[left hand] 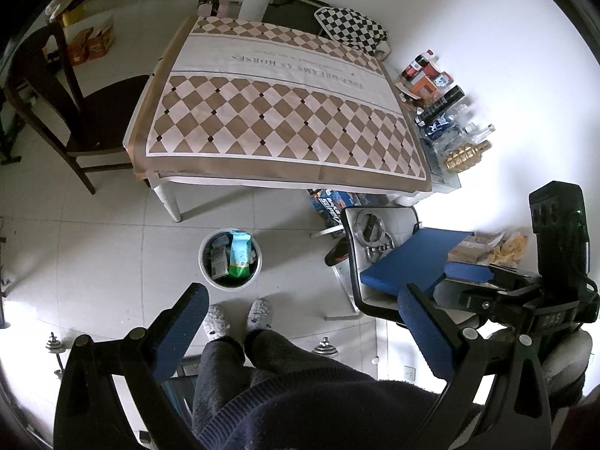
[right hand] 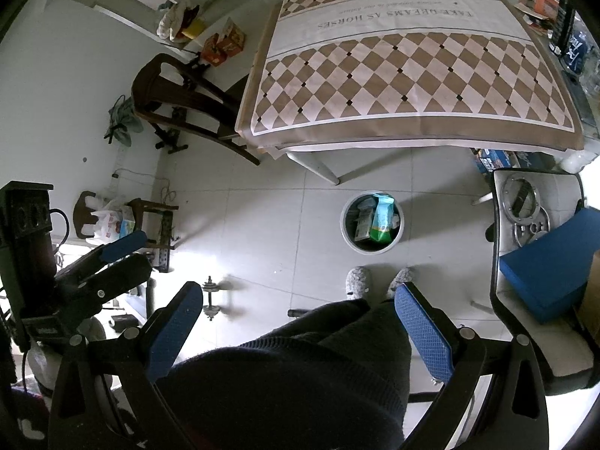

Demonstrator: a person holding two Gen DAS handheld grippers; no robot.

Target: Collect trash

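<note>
Now, from left to right: my left gripper (left hand: 300, 332) hangs high over the floor with its jaws spread wide and empty, and my right gripper (right hand: 296, 332) beside it is the same, wide and holding nothing. Between and ahead of both sits the round trash bin (left hand: 205, 262) on the tiles, just beyond my slippers, already stuffed with packets, a green-and-blue bag (left hand: 240, 255) standing upright in it. The counter (left hand: 285, 112) behind it carries only its checked cloth (no loose litter that I can make out). Any next piece, I judge, lies rightward on the white chair (left hand: 354, 262), nearer my right gripper.
</note>
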